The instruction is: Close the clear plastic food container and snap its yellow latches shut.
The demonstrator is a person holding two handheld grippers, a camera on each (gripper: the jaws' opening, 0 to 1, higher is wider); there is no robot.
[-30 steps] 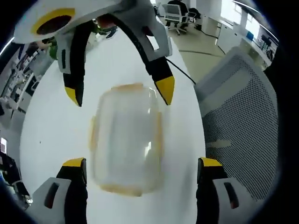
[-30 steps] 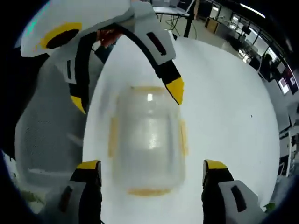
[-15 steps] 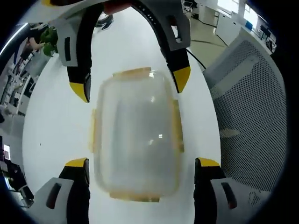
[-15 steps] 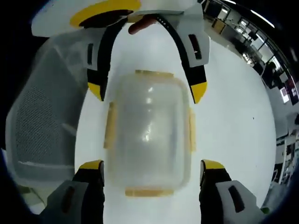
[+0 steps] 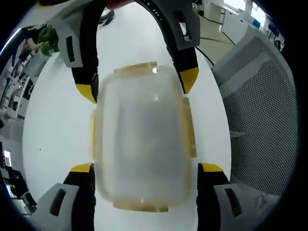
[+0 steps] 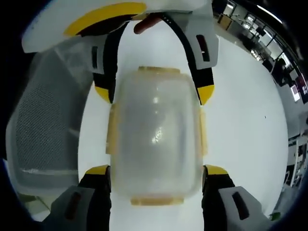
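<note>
Between both open claws, container (image 5: 142, 144)

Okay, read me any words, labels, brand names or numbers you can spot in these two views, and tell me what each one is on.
None can be read: the clear plastic food container, its yellow latches, both grippers and the white table carry no legible text; the background is too small to tell.
</note>
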